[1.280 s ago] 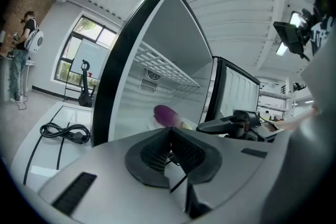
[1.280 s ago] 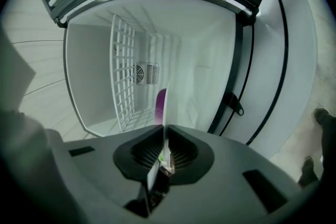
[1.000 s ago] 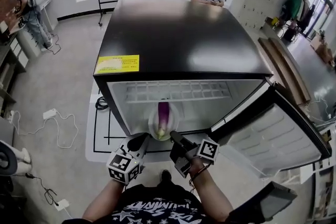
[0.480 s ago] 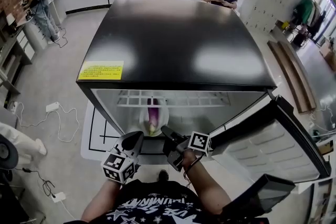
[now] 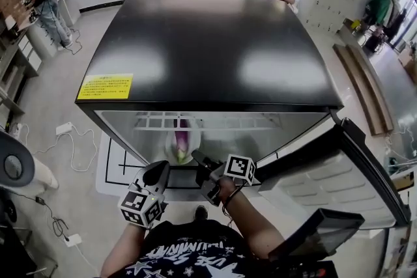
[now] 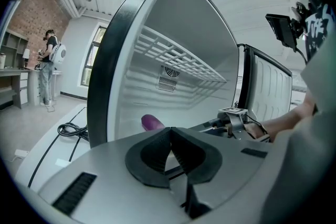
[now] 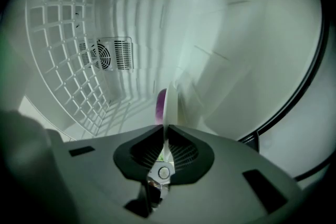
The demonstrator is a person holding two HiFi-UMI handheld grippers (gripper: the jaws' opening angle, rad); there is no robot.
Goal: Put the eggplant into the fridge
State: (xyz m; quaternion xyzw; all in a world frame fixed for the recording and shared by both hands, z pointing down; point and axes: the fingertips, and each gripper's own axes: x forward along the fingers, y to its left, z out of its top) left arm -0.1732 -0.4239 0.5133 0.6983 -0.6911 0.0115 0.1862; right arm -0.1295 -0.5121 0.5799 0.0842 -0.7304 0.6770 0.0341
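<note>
Both claws closed, held low and close together in front of the person's chest.
The left claw (image 6: 169,134) has its jaws pressed together with nothing between them. The left marker cube (image 5: 140,207) sits just ahead of the bare left forearm (image 5: 124,254). The right claw (image 7: 164,136) is a little farther forward, with its jaws clamped on the thin white rim of a plate (image 7: 170,105). The right marker cube (image 5: 239,169) faces up, and the bare right forearm (image 5: 254,231) angles in from the right.

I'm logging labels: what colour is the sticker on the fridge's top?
Yellow; the sticker shows best in the head view.
</note>
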